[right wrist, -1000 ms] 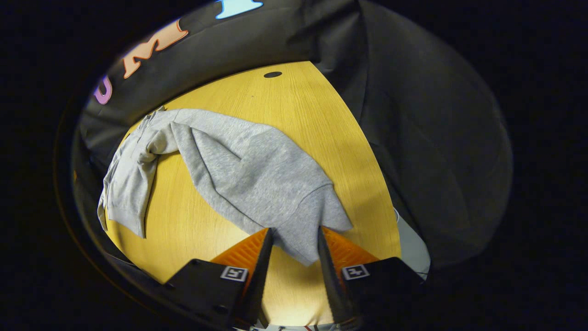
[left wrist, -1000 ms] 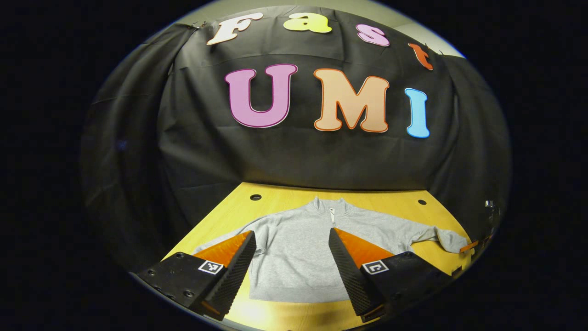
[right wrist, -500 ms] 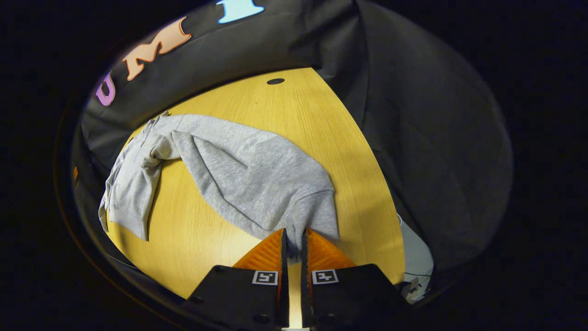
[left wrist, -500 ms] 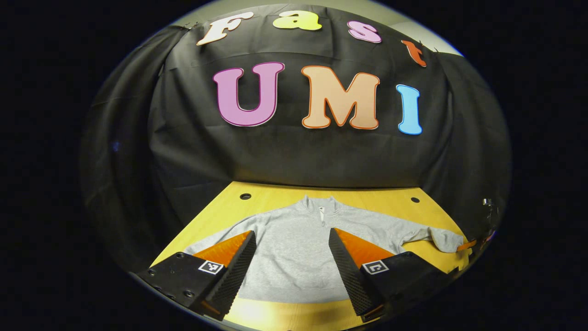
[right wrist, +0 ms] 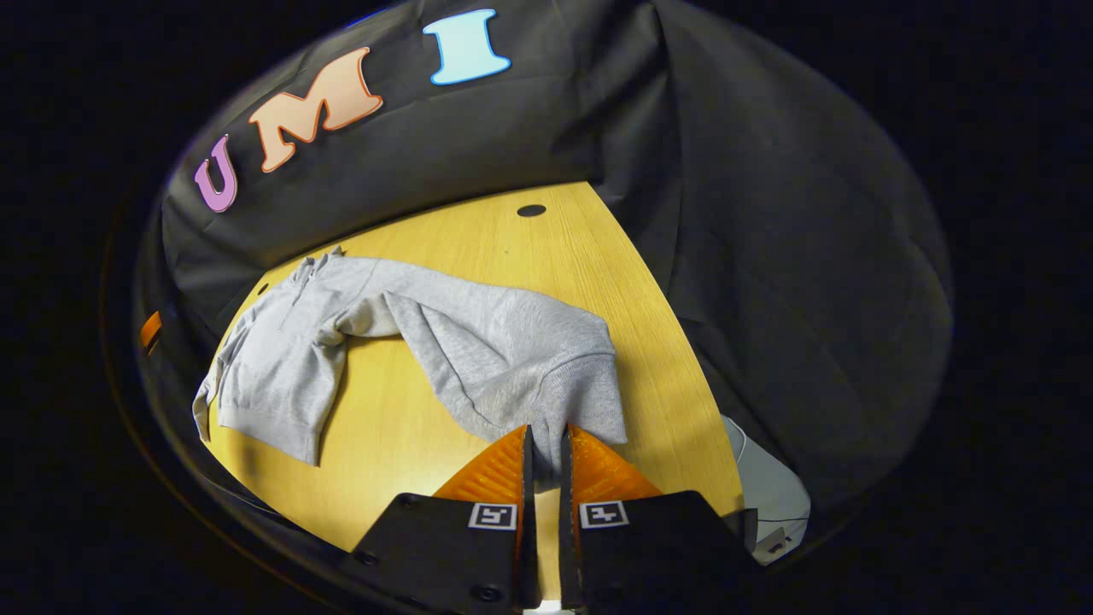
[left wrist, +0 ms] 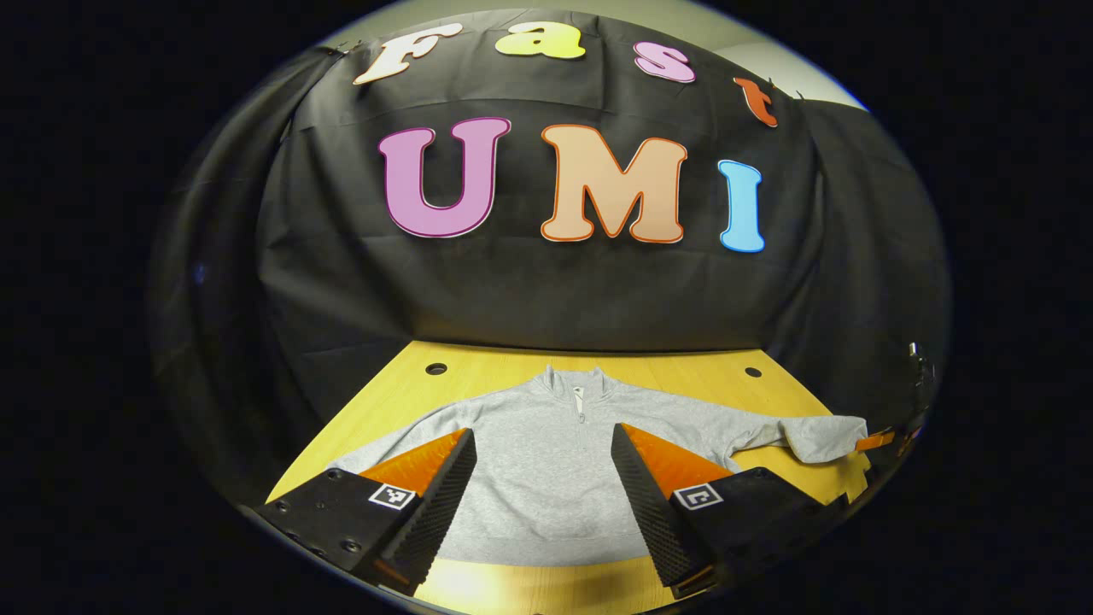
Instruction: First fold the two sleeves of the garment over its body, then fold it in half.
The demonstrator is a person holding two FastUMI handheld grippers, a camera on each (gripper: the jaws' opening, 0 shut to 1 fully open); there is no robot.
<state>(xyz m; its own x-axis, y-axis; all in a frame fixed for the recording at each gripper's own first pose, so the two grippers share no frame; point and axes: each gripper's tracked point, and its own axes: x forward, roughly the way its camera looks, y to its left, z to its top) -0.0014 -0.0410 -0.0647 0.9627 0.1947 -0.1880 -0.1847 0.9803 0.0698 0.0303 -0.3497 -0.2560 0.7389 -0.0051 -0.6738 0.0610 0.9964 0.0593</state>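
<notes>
Grey knit zip-neck sweatshirt (left wrist: 546, 461) lies spread on the yellow wooden table (right wrist: 546, 248), its body ahead of the left gripper (left wrist: 543, 478), whose fingers stand spread and empty. Right gripper (right wrist: 545, 448) pinches the ribbed sleeve cuff (right wrist: 568, 401) at its tips. First sleeve fold under way, I judge; next, carry cuff across onto body.

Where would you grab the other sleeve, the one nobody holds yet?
Probably at the cuff end of the free sleeve, coming in from the table's outer edge. It lies flat, spread outward from the sweatshirt, so pinching its tip lets the open left tool swing it over the body.
</notes>
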